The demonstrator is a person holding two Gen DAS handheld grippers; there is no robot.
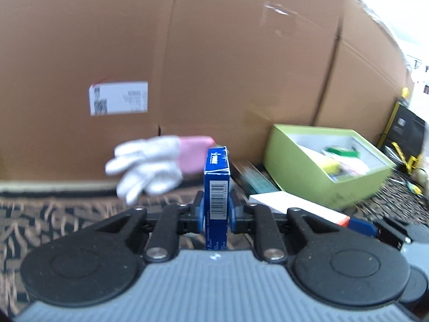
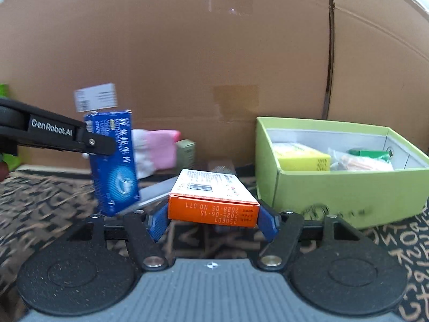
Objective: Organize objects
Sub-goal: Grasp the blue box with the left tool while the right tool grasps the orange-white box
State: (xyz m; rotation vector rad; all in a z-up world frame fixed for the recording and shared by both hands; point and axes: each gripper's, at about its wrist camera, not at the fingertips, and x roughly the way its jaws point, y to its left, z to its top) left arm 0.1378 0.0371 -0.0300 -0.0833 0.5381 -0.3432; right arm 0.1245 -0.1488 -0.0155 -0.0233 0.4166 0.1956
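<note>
My left gripper [image 1: 216, 208] is shut on a slim blue box [image 1: 216, 187], held upright on its edge above the patterned cloth; the same blue box [image 2: 114, 161] shows in the right wrist view, pinched by the left gripper's black finger [image 2: 80, 138]. My right gripper [image 2: 213, 221] is shut on a white and orange box [image 2: 213, 201], held flat and level; that box also shows in the left wrist view [image 1: 297, 206]. A green open box [image 2: 340, 187] with several items inside stands to the right, also in the left wrist view [image 1: 327, 166].
A large cardboard box [image 1: 214, 67] forms a wall behind everything. A white and pink glove [image 1: 155, 163] lies at its foot. A small olive box [image 2: 186, 153] and a dark flat book [image 1: 252, 178] lie near the green box. Black and yellow items [image 1: 405, 134] stand far right.
</note>
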